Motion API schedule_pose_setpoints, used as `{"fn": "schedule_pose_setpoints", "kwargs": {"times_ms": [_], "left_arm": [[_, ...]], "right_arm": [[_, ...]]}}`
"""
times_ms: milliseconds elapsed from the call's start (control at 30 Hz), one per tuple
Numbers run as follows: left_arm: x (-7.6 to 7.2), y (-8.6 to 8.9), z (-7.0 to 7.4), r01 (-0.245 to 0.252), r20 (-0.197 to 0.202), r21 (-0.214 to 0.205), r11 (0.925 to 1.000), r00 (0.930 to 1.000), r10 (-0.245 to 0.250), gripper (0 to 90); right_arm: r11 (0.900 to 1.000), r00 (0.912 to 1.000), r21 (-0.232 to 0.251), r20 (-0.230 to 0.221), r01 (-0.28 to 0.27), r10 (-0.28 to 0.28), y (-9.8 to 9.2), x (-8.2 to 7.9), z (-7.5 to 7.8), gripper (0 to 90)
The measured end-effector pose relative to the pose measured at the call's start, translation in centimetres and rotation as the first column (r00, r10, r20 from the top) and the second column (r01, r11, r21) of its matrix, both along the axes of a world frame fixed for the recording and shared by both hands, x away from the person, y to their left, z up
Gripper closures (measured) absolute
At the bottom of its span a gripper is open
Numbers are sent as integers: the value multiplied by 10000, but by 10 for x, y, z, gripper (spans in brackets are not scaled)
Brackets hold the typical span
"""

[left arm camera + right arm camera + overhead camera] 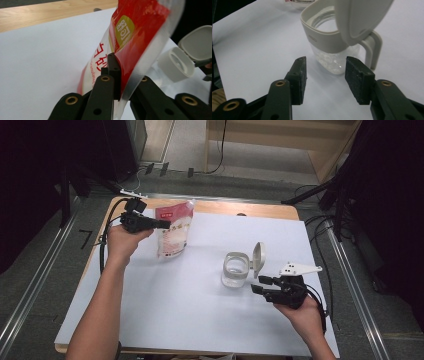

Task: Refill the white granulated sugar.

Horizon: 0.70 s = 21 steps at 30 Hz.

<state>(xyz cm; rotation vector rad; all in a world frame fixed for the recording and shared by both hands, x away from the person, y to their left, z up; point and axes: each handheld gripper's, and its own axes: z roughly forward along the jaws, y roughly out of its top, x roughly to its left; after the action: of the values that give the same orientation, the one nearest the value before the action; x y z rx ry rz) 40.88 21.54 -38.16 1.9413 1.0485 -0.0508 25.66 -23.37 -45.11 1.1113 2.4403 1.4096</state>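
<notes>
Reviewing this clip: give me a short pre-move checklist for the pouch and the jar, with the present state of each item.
1. Left gripper clamped on the red-and-white pouch: ok, its fingers pinch the pouch's edge.
2. Pouch opened at the top: cannot tell.
3. Jar upright on the white sheet: ok.
4. Jar lid flipped open, mouth free: ok.
5. Right gripper steadying the jar: not ok, its fingers stand apart just short of the jar with nothing between them.
6. Pouch over the jar mouth: not ok, it is off to the jar's left, toward the far side.
</notes>
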Motion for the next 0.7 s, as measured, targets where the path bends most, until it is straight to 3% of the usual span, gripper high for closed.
{"fn": "schedule_pose_setpoints", "kwargs": {"times_ms": [67, 133, 233, 367, 467, 567, 600, 700], "left_arm": [[-1, -1, 1, 101, 4, -38, 9999, 9999, -101, 900], [-4, -5, 5, 327, -186, -383, 9987, 9993, -334, 900], [-8, -11, 10, 573, -212, -234, 9981, 9981, -578, 900], [-18, -20, 20, 872, 111, 274, 9958, 9961, -875, 900], [-25, -24, 24, 1046, 229, 394, 9937, 9942, -1055, 900], [-29, -26, 27, 1232, 122, 373, 9917, 9922, -1237, 900], [-32, -25, 28, 1505, -155, 84, 9886, 9885, -1504, 900], [-39, -26, 33, 1631, -186, -88, 9866, 9864, -1632, 900]], "right_arm": [[10000, 9999, -25, 65, -83, 83, 2, 0, 0, 544], [9997, 9997, 23, 44, -249, 249, 8, -2, 1, 551], [9990, 9991, 167, 55, -417, 416, 14, -4, 4, 551], [9981, 9982, 228, 189, -567, 563, 20, -9, 8, 548], [9972, 9970, 191, 291, -720, 714, 31, -10, 8, 541], [9955, 9955, 200, 234, -926, 922, 43, -9, 7, 529], [9934, 9940, 362, 152, -1087, 1082, 48, -8, 5, 528], [9920, 9926, 364, 148, -1211, 1206, 59, -7, 4, 525]]}}
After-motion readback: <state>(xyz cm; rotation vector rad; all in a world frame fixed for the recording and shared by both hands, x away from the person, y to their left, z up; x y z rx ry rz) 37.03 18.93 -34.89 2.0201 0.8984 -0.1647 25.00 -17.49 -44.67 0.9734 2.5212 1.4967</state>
